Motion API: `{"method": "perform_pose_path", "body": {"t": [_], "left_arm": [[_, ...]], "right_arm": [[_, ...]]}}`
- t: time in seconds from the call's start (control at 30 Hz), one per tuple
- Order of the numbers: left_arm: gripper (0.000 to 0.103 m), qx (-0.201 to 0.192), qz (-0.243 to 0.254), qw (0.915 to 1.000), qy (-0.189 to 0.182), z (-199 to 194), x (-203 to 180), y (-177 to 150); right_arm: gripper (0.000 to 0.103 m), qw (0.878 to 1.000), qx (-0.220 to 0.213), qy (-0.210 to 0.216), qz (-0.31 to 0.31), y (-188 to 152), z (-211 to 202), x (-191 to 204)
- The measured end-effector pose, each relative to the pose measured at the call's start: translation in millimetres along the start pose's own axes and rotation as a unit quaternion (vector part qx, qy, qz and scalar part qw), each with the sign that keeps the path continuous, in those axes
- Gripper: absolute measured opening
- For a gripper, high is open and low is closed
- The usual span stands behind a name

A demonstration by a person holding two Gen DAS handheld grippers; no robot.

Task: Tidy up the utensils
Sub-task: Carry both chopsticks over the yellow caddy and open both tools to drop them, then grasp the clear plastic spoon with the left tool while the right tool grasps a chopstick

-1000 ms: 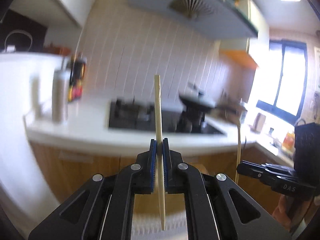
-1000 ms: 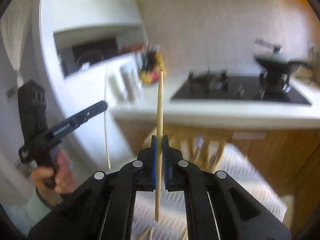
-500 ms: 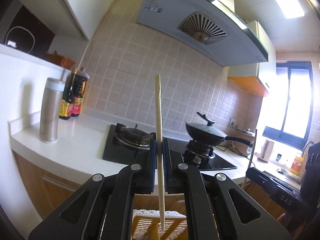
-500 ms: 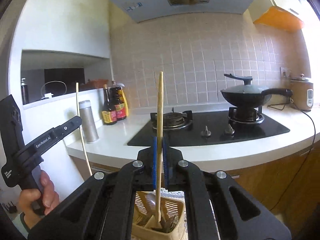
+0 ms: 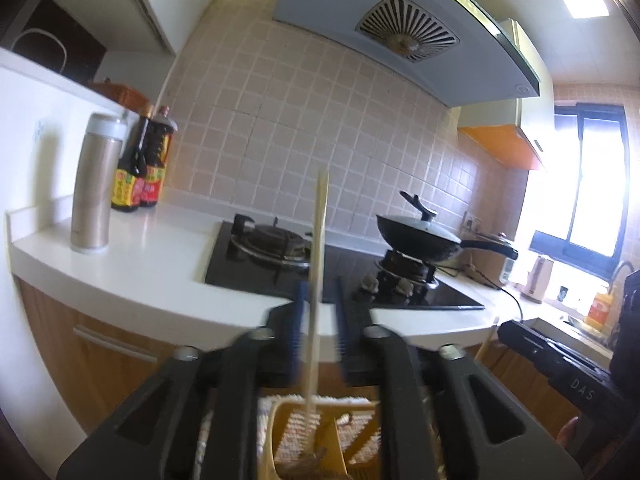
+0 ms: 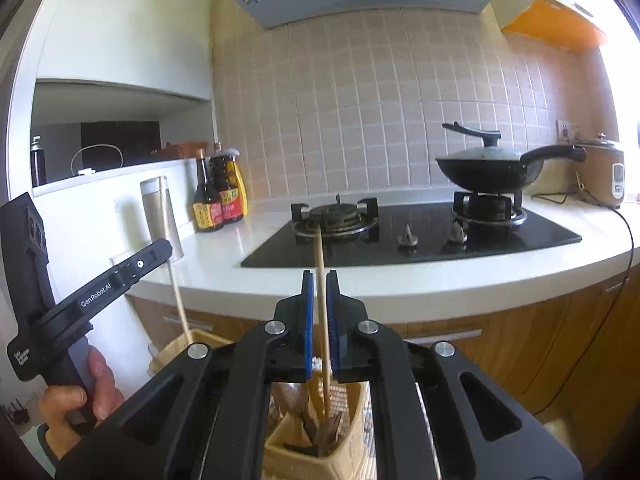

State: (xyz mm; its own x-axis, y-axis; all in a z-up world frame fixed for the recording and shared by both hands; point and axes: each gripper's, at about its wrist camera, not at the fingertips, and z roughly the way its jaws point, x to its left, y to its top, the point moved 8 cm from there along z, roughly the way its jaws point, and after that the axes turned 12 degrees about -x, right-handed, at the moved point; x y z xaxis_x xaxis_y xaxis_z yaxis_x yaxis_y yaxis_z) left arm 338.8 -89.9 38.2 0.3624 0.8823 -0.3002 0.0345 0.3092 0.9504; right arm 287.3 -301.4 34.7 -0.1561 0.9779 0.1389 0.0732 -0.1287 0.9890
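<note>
Both tongs point nearly level at the kitchen tabletop (image 6: pixel 400 280), above a tan utensil holder (image 6: pixel 316 452). The left tongs (image 5: pixel 318 320) have just been opening; a chopstick (image 5: pixel 314 300) stands loose between the parted pads, its tip down in the holder. The right tongs (image 6: pixel 320 320) have eased slightly apart around a second chopstick (image 6: pixel 323 320), its tip in the holder too.
</note>
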Motion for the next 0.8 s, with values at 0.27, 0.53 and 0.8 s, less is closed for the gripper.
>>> {"method": "perform_pose_path", "body": {"t": [0.27, 0.53, 0.8], "left_arm": [[0.064, 0.028, 0.001, 0.9991, -0.033, -44.6, -9.9, 9.9], [0.070, 0.122, 0.006, 0.9922, -0.022, -111.1, -16.1, 1.1], [0.070, 0.294, 0.008, 0.9557, 0.010, -174.7, -10.8, -64.7]], "right_arm": [[0.051, 0.999, 0.040, 0.028, 0.017, -12.5, -39.9, 7.4], [0.051, 0.988, 0.147, 0.039, 0.023, -42.6, -101.2, 23.1], [0.051, 0.948, 0.311, 0.055, 0.029, -106.3, -145.6, 48.2]]}}
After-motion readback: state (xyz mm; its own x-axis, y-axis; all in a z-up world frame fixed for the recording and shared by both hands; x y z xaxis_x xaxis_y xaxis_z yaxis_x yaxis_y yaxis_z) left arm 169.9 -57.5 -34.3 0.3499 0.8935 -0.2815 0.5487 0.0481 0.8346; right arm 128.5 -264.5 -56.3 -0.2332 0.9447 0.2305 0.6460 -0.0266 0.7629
